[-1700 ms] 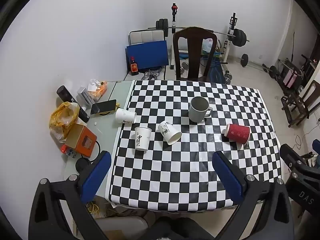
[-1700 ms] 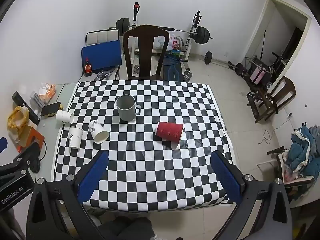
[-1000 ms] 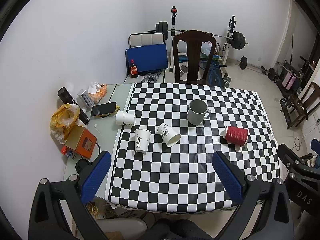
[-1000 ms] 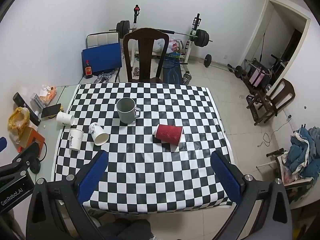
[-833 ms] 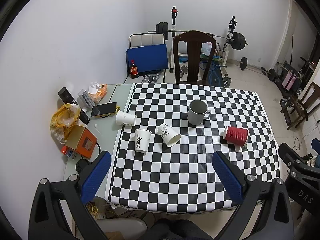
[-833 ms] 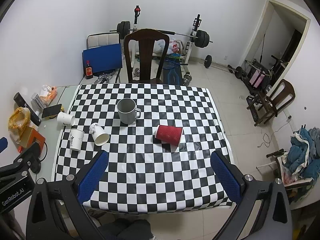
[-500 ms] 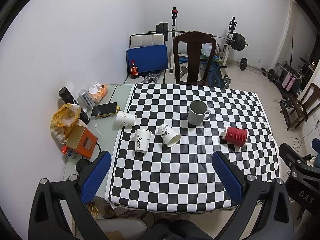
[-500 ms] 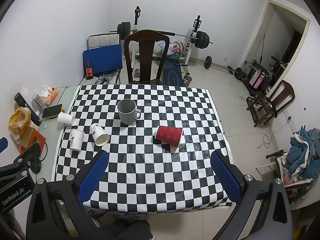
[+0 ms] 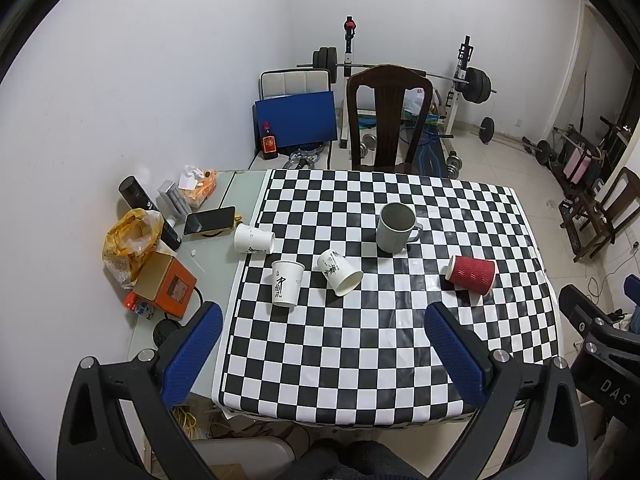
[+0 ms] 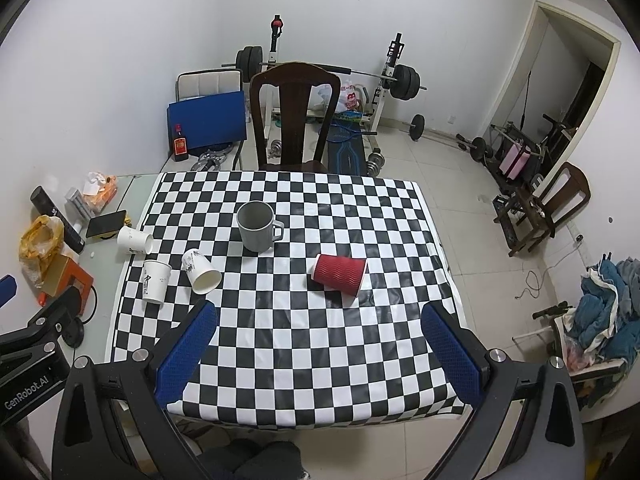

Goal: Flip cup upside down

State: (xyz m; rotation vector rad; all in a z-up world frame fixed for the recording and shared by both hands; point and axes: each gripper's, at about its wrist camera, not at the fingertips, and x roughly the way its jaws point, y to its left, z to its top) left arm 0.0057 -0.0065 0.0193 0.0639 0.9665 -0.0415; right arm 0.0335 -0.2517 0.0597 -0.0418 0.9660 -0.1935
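On the checkered tablecloth [image 9: 360, 352] a grey mug [image 9: 395, 228] [image 10: 258, 227] stands upright. A red ribbed paper cup [image 9: 472, 275] [image 10: 339, 273] lies on its side. One white paper cup [image 9: 286, 288] [image 10: 156, 281] stands upright, one [image 9: 339, 272] [image 10: 201, 271] lies tipped beside it, and a third [image 9: 254, 239] [image 10: 135, 240] lies at the cloth's left edge. My left gripper [image 9: 324, 352] and right gripper [image 10: 320, 352] are both open and empty, high above the table's near edge.
The left strip of the table holds a phone [image 9: 210, 220], an orange box [image 9: 166, 286], a yellow bag [image 9: 130, 236] and a black bottle [image 9: 138, 198]. A dark wooden chair [image 9: 388, 120] stands behind the table. Weights and a barbell rack [image 10: 396, 76] lie beyond.
Both views have drawn back and risen slightly, so the table sits a little lower and smaller. The cups and mug have not moved. Both grippers stay open.
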